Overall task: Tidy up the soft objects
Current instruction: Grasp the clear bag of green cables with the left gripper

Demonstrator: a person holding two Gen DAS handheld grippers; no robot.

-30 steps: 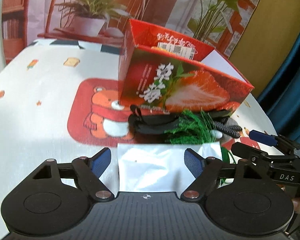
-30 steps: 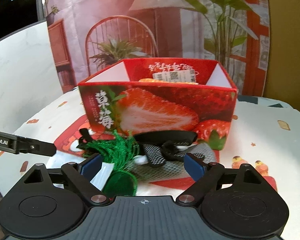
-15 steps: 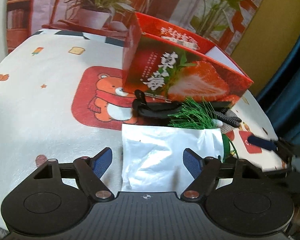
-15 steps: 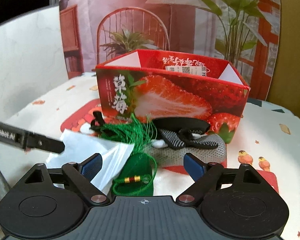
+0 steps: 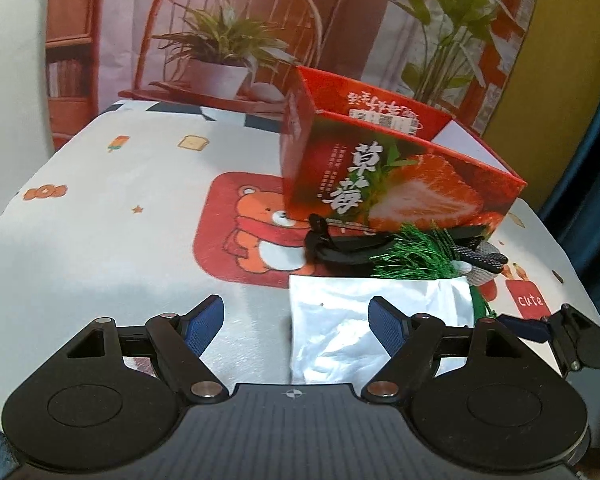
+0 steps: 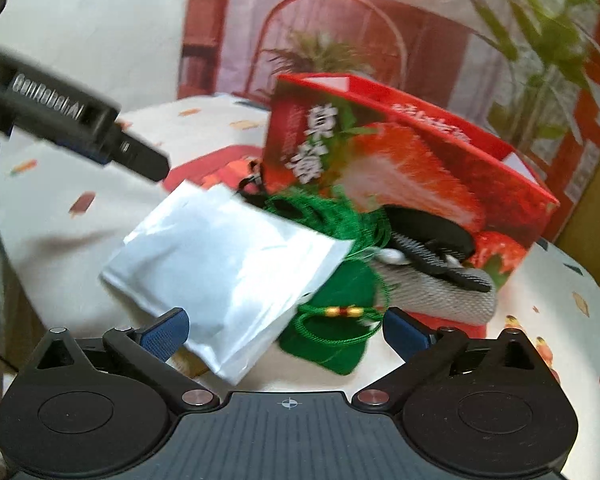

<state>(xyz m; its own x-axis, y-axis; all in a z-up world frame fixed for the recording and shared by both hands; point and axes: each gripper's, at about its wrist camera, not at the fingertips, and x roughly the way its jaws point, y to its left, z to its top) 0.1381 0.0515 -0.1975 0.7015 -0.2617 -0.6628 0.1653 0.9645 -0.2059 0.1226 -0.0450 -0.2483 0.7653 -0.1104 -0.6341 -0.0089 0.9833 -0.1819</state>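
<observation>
A white soft pouch (image 5: 364, 320) lies on the tablecloth before a red strawberry box (image 5: 396, 184). Behind it lie a green tasselled cord and pouch (image 5: 416, 256), black straps (image 5: 340, 246) and a grey knit piece (image 5: 482, 268). My left gripper (image 5: 298, 322) is open, its right finger over the white pouch. My right gripper (image 6: 286, 330) is open just in front of the white pouch (image 6: 228, 256) and the green pouch (image 6: 336, 332). The box (image 6: 400, 168), black straps (image 6: 432, 236) and grey knit piece (image 6: 436, 292) lie beyond.
The round table has a white cartoon-print cloth (image 5: 120, 208) with a red bear patch (image 5: 252, 232). The other gripper's tip shows at the right (image 5: 556, 328) and upper left (image 6: 72, 128). A printed backdrop stands behind.
My left gripper has shifted left, so the white pouch now sits under its right finger. My right gripper has swung left and closer, with the white and green pouches now between its fingers.
</observation>
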